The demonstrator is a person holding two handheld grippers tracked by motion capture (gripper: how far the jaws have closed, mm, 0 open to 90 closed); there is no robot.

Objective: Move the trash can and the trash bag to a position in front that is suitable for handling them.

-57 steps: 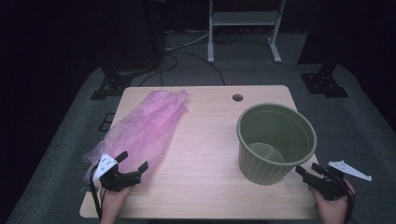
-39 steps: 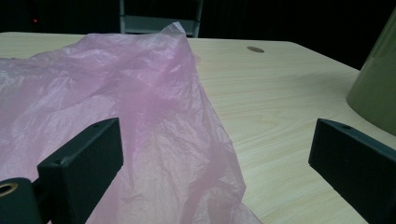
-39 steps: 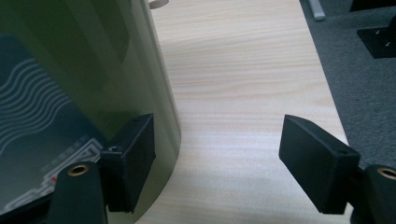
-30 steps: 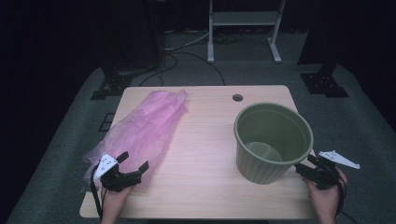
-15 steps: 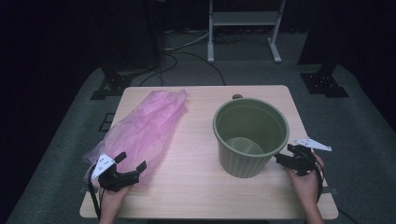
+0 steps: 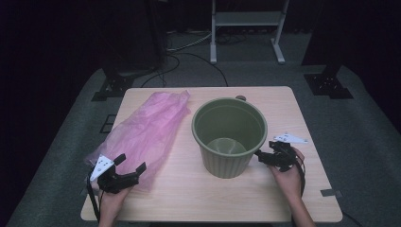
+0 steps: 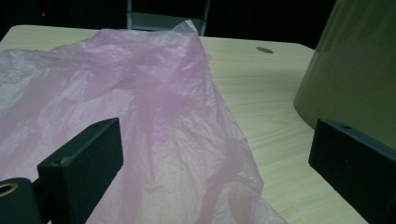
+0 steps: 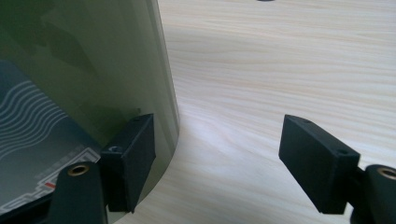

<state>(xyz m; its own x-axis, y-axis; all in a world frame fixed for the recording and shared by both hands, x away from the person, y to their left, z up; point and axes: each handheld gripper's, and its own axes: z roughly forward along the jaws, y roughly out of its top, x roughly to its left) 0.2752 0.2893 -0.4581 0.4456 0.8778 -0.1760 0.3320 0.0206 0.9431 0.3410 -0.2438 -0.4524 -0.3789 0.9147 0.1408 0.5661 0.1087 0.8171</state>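
On the wooden table [image 6: 283, 101], seen from the high view, a green bucket [image 6: 229, 137] was stood upright near the middle, with a pink plastic bag [image 6: 146, 135] spread flat just beside it on the left. The right gripper [image 6: 270, 158] was held against the bucket's lower right wall, its jaws spread wide; the left gripper [image 6: 124, 172] was rested at the bag's near corner, jaws likewise wide apart and gripping nothing.

Along the left gripper view, the bag [image 7: 154, 121] was seen as thin, crinkled, half see-through film, rumpled into soft folds. It was judged very light, limp and a little slippery, so a pinch on a gathered fold or on the near edge would serve best. The bucket's wall [image 7: 359, 70] was shown at the right, behind the right-hand jaw.

Along the right gripper view, the bucket [image 8: 93, 84] was seen as smooth, glossy and tapered towards its base, with one jaw set against its curved wall and the other well clear over bare wood [image 8: 280, 70]. It was judged stiff, empty and light, likely to slide when pushed low, and better gripped by the rim
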